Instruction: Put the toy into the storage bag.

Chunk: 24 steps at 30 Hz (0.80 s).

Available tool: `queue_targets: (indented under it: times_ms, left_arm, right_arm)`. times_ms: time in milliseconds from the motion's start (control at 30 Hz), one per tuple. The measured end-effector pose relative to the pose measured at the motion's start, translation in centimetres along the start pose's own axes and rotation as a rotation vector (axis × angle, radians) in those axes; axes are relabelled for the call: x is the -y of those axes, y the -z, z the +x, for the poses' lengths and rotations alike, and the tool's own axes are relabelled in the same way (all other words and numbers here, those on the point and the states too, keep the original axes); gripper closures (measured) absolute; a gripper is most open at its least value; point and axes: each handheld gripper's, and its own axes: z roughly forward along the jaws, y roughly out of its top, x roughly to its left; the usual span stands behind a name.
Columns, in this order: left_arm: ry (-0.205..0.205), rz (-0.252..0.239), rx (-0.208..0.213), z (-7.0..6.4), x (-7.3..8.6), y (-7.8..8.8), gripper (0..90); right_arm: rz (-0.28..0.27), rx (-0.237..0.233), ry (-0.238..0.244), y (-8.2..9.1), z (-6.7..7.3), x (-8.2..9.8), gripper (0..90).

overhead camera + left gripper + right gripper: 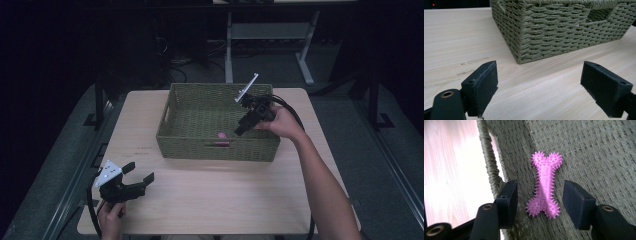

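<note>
A pink spiky bone-shaped toy (545, 185) lies flat on the floor of a green woven basket (175, 140), close to its front wall; it shows as a pink spot (221, 135) in the high view. My right gripper (241, 131) hangs tilted over the basket just above the toy, open, its black pads (576, 203) on either side of the toy and clear of it. My left gripper (139, 174) rests low at the table's front left, open wide, pads (485, 85) empty, pointing toward the basket's corner (520, 58).
The basket stands on a light wooden table (215, 195), toward its far middle. Its front wall has a handle slot (600, 15). Dark floor, a desk frame (270, 35) and cables lie beyond the table's far edge.
</note>
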Motion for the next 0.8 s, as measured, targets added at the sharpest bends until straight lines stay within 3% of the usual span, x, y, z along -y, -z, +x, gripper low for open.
queue_targets:
  times_ms: [800]
  left_arm:
    - [-0.007, 0.006, 0.0, 0.0, 0.0, -0.1, 13.8]
  right_arm:
    - [-0.037, 0.025, 0.026, 3.0, 2.1, 0.9, 43.5]
